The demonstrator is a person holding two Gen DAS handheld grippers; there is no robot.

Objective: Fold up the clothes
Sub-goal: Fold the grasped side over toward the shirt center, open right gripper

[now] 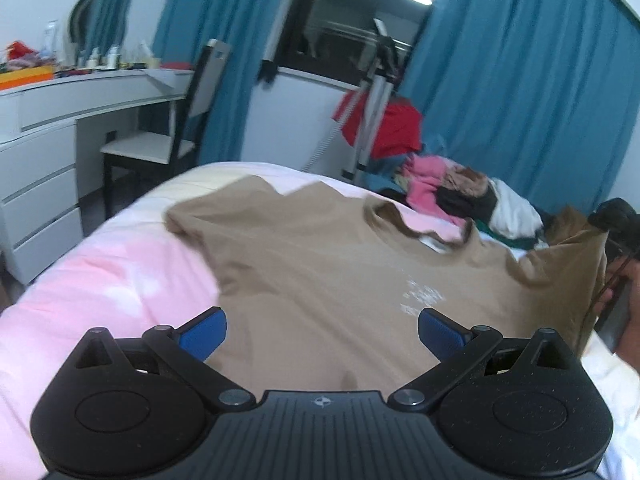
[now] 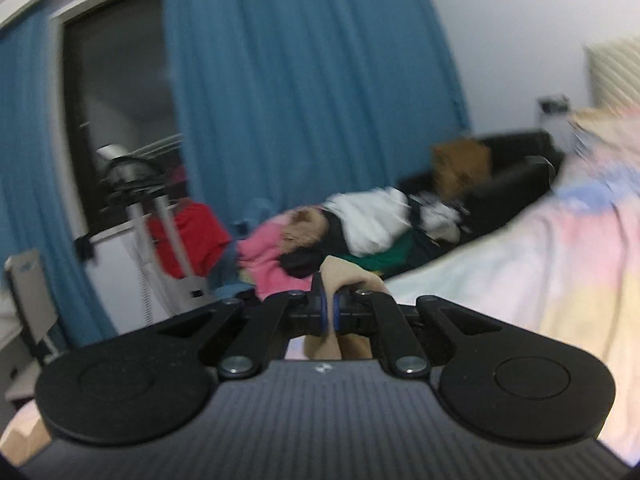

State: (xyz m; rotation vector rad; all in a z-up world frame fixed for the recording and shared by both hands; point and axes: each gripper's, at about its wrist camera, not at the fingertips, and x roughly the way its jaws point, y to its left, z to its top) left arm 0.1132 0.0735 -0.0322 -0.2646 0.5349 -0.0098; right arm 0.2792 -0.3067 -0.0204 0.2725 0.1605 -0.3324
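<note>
Bed (image 1: pixel 100 264), pink cover: tan T-shirt (image 1: pixel 320 264) spread ahead of left gripper (image 1: pixel 322 334) (collar far side); clothes pile (image 1: pixel 460 196) beyond-right.

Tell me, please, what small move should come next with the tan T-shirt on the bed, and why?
Probably close the left gripper on the near edge of the tan T-shirt. Its jaws are open over the cloth and hold nothing, while the right gripper is shut on a bunched corner that stands lifted off the bed. With both sides held, the shirt could be pulled flat for folding.
</note>
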